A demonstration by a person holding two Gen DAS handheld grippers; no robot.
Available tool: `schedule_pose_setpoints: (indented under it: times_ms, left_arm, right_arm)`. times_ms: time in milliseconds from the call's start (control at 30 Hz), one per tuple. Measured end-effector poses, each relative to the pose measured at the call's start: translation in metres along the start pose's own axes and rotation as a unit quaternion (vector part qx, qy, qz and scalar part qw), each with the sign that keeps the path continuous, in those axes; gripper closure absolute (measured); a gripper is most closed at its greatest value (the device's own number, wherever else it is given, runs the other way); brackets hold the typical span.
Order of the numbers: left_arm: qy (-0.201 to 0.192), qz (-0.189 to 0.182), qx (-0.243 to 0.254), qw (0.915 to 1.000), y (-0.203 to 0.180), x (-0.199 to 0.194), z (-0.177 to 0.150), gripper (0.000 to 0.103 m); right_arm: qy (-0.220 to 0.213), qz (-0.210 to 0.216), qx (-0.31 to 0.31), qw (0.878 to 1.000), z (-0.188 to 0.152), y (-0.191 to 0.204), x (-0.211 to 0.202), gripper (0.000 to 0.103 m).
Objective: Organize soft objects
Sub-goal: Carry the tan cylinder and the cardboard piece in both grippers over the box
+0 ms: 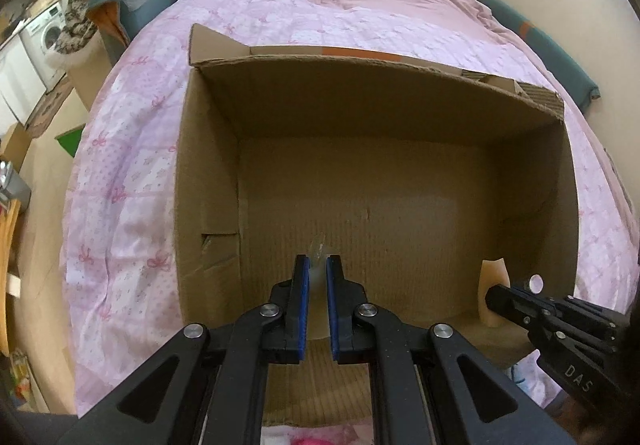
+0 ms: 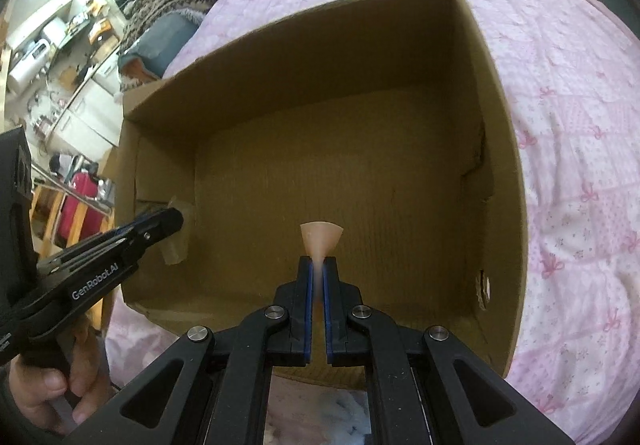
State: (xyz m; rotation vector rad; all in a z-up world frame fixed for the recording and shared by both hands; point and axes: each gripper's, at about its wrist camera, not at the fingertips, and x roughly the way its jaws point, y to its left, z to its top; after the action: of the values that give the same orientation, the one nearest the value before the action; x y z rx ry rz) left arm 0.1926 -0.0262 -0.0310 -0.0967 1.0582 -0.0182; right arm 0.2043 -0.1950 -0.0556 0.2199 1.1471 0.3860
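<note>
Soft objects hang pinched in both tongs over an open cardboard box (image 1: 208, 173) that sits on a bed with a pink bow-print quilt (image 1: 132, 181).

On the left, the left tongs (image 1: 318, 265) are closed narrowly on a thin, clear, filmy piece (image 1: 319, 245) that pokes just past the blue pads; what it is cannot be told. They hover above the box's near-left floor. On the right, the right tongs (image 2: 318, 263) squeeze a soft beige piece (image 2: 322, 235), which fans out beyond the tips and hangs inside the box near its right wall.

The step in hand looks like dropping both pieces in. To do it well, each tong should likely dip below the rim before parting, so the light film does not drift or cling to a pad; a small shake may be needed. Placing the two apart, one to each side, would keep them sorted.

Inside, the box shows only bare corrugated floor and walls, with some tape on the left wall; nothing rests in it yet.
</note>
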Motion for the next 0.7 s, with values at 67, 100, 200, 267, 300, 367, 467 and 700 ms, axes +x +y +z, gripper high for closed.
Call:
schedule_pose_setpoints:
  times_ms: [67,100,200,267,300,367,467,700]
  left_arm:
    - [-0.007,0.008,0.007,0.9999,-0.002,0.001,-0.002,0.095]
    - [-0.008,0.009,0.01,0.9999,-0.002,0.002,-0.003,0.095]
    - [-0.004,0.006,0.015,0.9999,-0.004,0.005,-0.005,0.095]
    - [-0.006,0.01,0.017,0.9998,-0.004,0.005,-0.005,0.095]
    - [-0.008,0.012,0.017,0.9998,-0.004,0.004,-0.006,0.095]
    - [-0.014,0.017,0.012,0.9997,-0.004,0.003,-0.007,0.095]
    - [-0.017,0.016,0.01,0.9997,-0.004,-0.001,-0.008,0.092]
    - [-0.025,0.009,0.016,0.9995,-0.008,-0.007,-0.009,0.09]
  right_arm:
    - [0.004,-0.005,-0.004,1.0,-0.001,0.002,0.003,0.097]
    - [0.007,-0.007,-0.006,1.0,-0.001,0.003,0.005,0.097]
    - [0.008,-0.008,-0.01,1.0,0.0,0.005,0.007,0.097]
    - [0.008,-0.011,-0.015,1.0,0.0,0.007,0.007,0.097]
    - [0.008,-0.012,-0.016,1.0,0.0,0.008,0.007,0.097]
    - [0.009,-0.011,-0.016,1.0,0.0,0.009,0.008,0.097]
    - [0.006,-0.007,-0.014,1.0,0.001,0.008,0.006,0.097]
    - [-0.004,0.004,-0.008,1.0,0.0,0.005,0.003,0.094]
